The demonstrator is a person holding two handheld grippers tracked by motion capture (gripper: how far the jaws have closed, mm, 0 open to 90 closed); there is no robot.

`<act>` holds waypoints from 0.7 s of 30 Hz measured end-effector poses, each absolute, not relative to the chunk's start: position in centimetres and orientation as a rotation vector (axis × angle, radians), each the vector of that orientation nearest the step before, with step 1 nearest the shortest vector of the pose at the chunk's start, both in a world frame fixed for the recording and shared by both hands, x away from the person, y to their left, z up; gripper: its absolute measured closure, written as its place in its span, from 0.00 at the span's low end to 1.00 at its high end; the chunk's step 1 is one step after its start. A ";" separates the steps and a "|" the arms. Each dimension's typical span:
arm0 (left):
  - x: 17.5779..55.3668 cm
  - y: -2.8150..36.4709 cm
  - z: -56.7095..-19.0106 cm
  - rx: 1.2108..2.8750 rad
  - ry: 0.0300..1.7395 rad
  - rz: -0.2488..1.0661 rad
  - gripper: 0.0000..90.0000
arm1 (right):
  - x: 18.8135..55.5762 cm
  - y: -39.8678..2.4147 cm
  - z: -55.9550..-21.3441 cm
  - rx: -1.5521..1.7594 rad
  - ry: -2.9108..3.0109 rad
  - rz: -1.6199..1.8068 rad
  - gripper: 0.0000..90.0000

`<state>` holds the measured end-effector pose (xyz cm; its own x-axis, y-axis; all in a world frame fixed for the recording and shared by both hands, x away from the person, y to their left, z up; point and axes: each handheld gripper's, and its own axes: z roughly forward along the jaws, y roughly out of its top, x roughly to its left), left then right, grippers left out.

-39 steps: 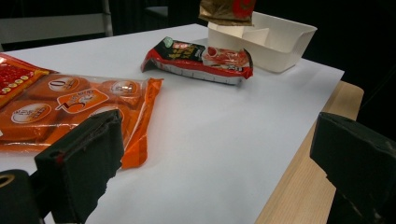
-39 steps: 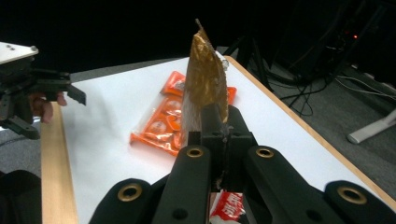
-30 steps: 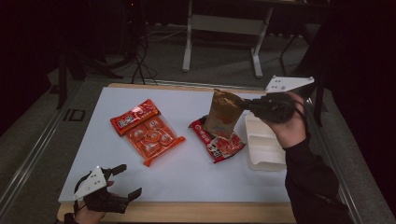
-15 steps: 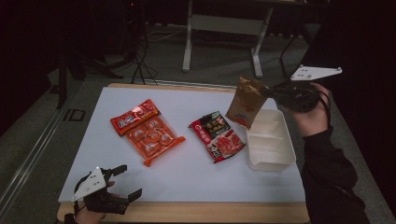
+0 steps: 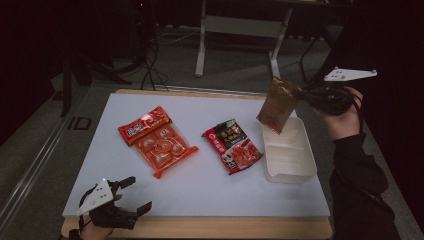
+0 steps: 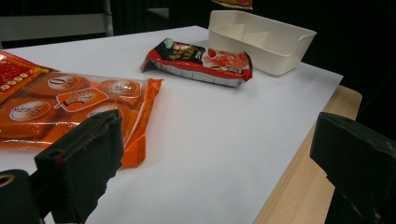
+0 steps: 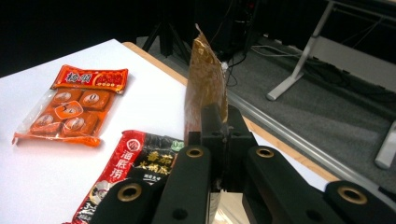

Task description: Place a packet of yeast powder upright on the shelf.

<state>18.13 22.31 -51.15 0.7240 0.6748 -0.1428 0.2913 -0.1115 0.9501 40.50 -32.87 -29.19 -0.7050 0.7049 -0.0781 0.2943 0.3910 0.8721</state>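
High view: right hand-held gripper (image 5: 306,94) clamped on the top edge of the brown snack pouch (image 5: 276,104), which hangs above the white compartment tray (image 5: 290,172). Pouch looks light, floppy and slick, so the seam is the best hold. A second ago it hung over the red-black packet (image 5: 233,145); now it's at the tray. Left hand-held gripper (image 5: 134,198) idle, jaws apart, near the surface (image 5: 210,185) edge.

Dim room with black surroundings, white table sheet (image 5: 200,185) lit from above, pictures soft and grainy
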 end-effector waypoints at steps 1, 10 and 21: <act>18.1 22.3 -51.1 1.700 0.779 0.389 0.03 | 40.7 -33.1 -29.3 0.869 2.212 1.249 1.00; 18.2 22.3 -51.2 1.705 0.783 0.377 0.03 | 42.1 -34.2 -31.0 0.926 2.197 1.179 1.00; 18.2 22.4 -51.3 1.707 0.790 0.380 0.03 | 43.0 -35.4 -31.6 0.984 2.184 1.124 1.00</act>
<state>18.21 22.38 -51.27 0.7201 0.6773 -0.1508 0.3053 -0.1141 0.9454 42.96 -35.35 -31.61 -0.6197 0.7790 -0.0956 0.3750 0.4009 0.8358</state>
